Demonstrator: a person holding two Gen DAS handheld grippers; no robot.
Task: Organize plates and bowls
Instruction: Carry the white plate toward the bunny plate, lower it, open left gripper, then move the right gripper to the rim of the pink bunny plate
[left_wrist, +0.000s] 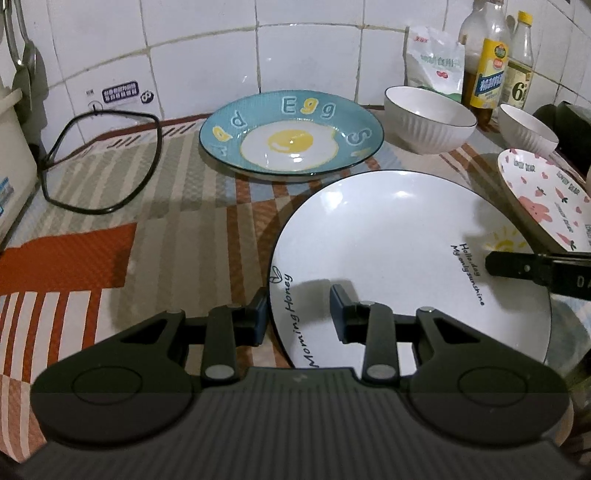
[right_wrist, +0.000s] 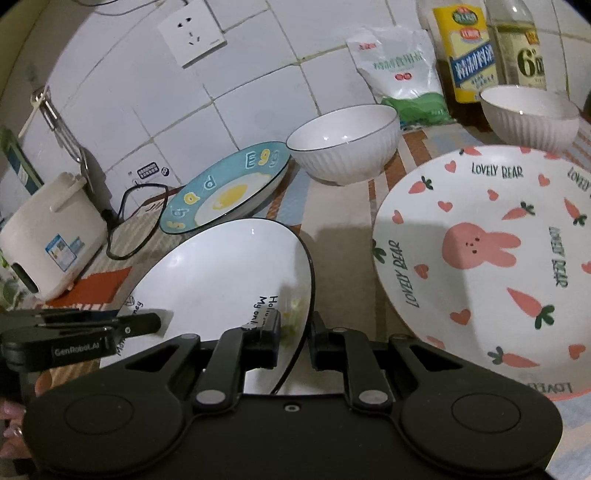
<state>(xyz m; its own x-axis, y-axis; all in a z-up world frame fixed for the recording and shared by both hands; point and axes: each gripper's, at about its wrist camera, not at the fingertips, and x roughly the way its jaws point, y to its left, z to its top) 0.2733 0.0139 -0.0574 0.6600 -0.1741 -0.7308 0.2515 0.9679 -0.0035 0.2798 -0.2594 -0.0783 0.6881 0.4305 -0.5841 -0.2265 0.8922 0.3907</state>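
Observation:
A white plate (left_wrist: 399, 236) with black lettering and a dark rim is held tilted just above the striped cloth. My left gripper (left_wrist: 299, 314) is shut on its near left rim, one finger under the edge and one on the face. My right gripper (right_wrist: 295, 336) is shut on the opposite rim of the same white plate (right_wrist: 221, 266). A blue egg plate (left_wrist: 291, 136) lies behind it. To the right lies a pink rabbit plate (right_wrist: 480, 258). Two white ribbed bowls (right_wrist: 343, 144) (right_wrist: 528, 114) stand near the wall.
Oil and vinegar bottles (right_wrist: 461, 55) and a salt bag (right_wrist: 402, 66) line the tiled wall at the back right. A white rice cooker (right_wrist: 51, 240) with a looped black cord (left_wrist: 99, 158) stands on the left. A hand shows at the lower left of the right wrist view.

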